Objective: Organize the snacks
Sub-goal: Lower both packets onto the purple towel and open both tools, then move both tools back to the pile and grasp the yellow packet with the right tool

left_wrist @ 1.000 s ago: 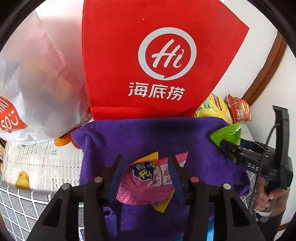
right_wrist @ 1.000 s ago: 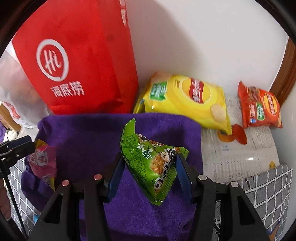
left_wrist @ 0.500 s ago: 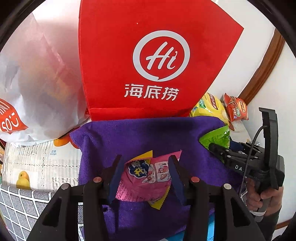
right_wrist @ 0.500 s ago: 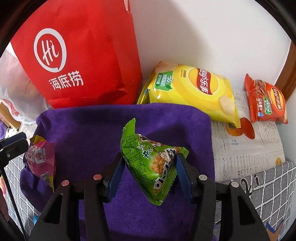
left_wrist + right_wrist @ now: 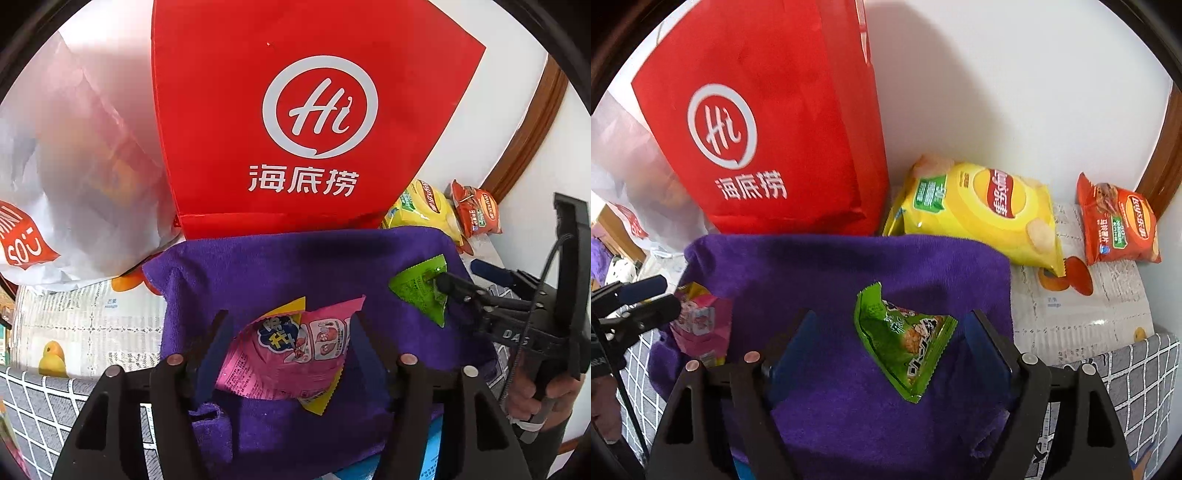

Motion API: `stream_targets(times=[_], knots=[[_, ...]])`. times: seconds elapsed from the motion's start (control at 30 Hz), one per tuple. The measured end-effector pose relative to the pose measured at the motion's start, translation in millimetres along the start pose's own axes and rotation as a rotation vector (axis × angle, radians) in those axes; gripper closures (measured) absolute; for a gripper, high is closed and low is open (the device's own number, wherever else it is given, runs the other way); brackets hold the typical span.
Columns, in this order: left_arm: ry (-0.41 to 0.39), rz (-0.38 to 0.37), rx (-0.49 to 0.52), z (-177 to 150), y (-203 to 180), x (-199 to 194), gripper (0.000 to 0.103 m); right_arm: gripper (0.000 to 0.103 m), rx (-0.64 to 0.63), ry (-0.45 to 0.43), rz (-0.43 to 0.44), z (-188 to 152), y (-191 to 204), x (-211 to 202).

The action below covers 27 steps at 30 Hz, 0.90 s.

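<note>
opening now, right gripper (image 5: 886,347) jaws clear of green snack pack (image 5: 905,339) lying on purple cloth (image 5: 831,266); left gripper (image 5: 286,350) opening too, pink pack (image 5: 291,354) between pads, prob. still touching; red bag (image 5: 295,110) behind.

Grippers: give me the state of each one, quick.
Left gripper: opening, pink snack packet between its jaws, pads off it.
Right gripper: opening, green snack packet loose between its jaws.

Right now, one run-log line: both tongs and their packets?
left tongs: opening, pink packet between | right tongs: opening, clear of green packet | both packets on purple towel
</note>
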<state>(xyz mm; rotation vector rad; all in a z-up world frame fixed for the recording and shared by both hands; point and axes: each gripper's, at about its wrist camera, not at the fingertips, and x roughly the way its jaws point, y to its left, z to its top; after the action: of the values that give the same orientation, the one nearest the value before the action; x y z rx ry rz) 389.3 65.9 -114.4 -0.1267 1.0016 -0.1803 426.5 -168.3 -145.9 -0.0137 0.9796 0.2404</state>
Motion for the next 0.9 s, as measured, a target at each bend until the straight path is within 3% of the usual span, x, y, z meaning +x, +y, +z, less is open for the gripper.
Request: stream_targets(times=[0.23, 0.63, 0.9], knots=[[-0.022, 0.005, 0.014, 1, -5, -11, 0.037, 0.021, 0.033, -0.032, 0.057, 3, 4, -17], [-0.056, -0.009, 0.038, 0, -18, -35, 0.037, 0.017, -0.043, -0.104, -0.056, 3, 22, -54], [-0.091, -0.042, 0.074, -3, -32, -59, 0.037, 0.017, -0.031, -0.145, -0.064, -17, 24, -81]])
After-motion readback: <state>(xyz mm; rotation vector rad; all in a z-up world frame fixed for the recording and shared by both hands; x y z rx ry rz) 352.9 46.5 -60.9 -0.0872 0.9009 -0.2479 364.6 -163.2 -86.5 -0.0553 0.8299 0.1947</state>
